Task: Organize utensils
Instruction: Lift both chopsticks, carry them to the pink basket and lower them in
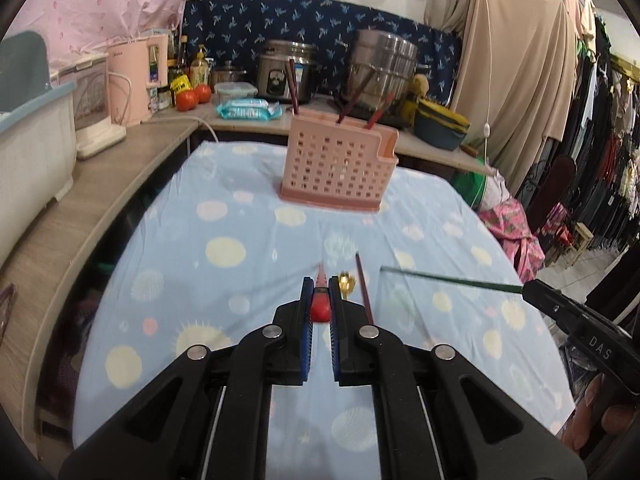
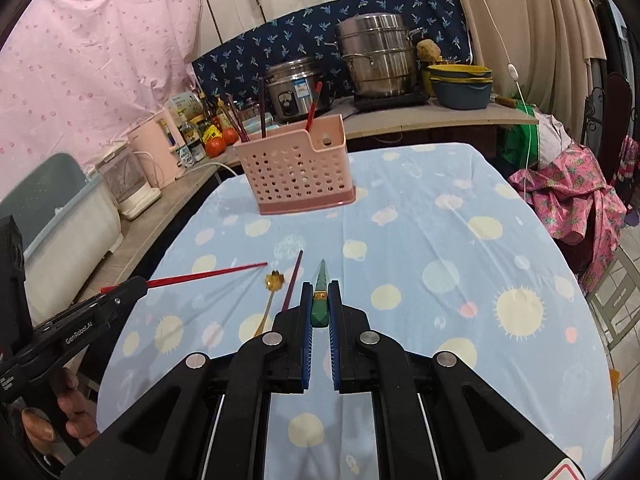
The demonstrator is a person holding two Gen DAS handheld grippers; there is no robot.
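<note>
A pink perforated utensil holder (image 1: 338,168) stands at the far middle of the table with several dark and red chopsticks in it; it also shows in the right wrist view (image 2: 296,168). My left gripper (image 1: 320,300) is shut on a red chopstick (image 1: 320,306), which points forward above the cloth (image 2: 208,276). My right gripper (image 2: 320,304) is shut on a green chopstick (image 2: 321,300), seen from the side in the left wrist view (image 1: 448,279). A dark maroon chopstick (image 2: 293,284) and a gold spoon (image 2: 273,286) lie on the cloth between the two grippers.
The table (image 1: 224,216) wears a light blue dotted cloth. Behind it a counter holds a rice cooker (image 1: 286,72), a steel steamer pot (image 1: 382,72), tomatoes (image 1: 192,96), a pink kettle (image 1: 130,80) and stacked bowls (image 2: 460,84). Clothes hang at the right.
</note>
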